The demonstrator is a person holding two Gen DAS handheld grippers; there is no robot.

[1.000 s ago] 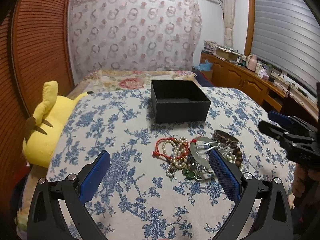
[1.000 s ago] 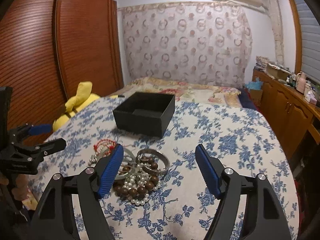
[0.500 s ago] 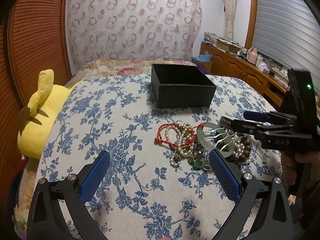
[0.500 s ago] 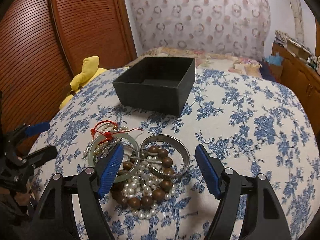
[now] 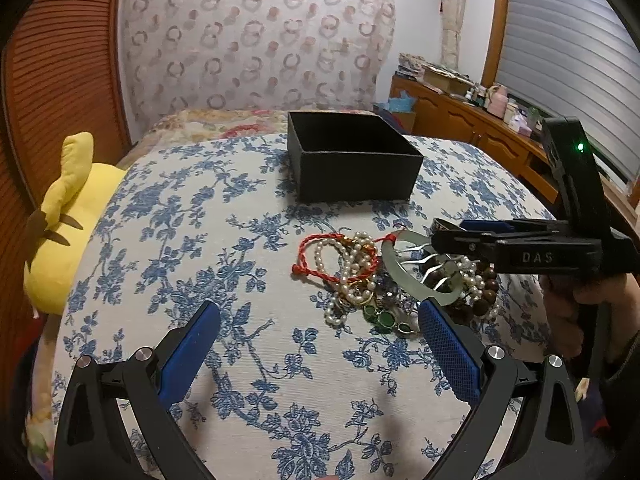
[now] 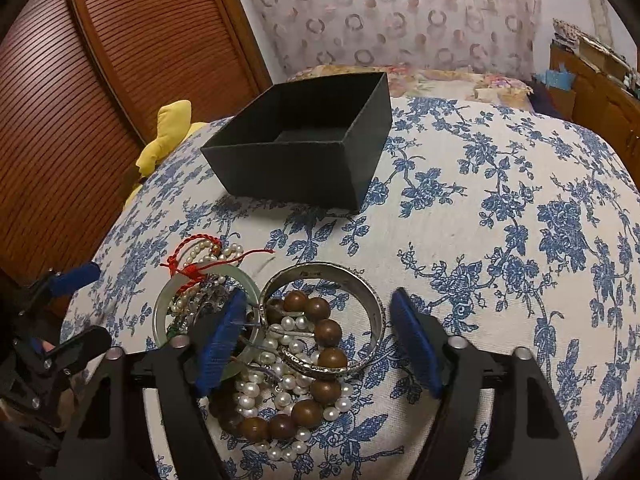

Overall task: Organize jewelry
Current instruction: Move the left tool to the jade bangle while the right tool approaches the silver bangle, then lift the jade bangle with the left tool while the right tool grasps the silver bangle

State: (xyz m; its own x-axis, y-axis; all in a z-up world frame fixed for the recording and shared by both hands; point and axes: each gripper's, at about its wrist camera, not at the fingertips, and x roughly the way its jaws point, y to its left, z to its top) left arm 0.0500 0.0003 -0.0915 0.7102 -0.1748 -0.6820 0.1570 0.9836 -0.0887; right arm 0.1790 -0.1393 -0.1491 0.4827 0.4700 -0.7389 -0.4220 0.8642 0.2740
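The blue-flowered bedspread (image 6: 500,208) is carrying an open black cardboard box (image 6: 304,160) and, near it, a tangled jewelry pile (image 6: 280,340). The engraved silver metal bangle (image 6: 344,280) looks stiff and slick, so I'd pinch its rim. The right gripper (image 6: 316,344) is closing, fingers (image 6: 416,344) straddling it, not squeezing yet; the left gripper (image 5: 320,348) is hanging open, empty.

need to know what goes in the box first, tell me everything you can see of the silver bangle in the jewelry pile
The silver bangle is a wide closed band of grey metal, with engraved patterning on its near outer face and faint marks inside its far wall. It lies nearly flat on the blue floral bedspread, at the right of the pile. Brown wooden beads and white pearls run through its middle, and its left rim sits against the pale green bangle. The right gripper straddles it, jaws open, pads not touching.
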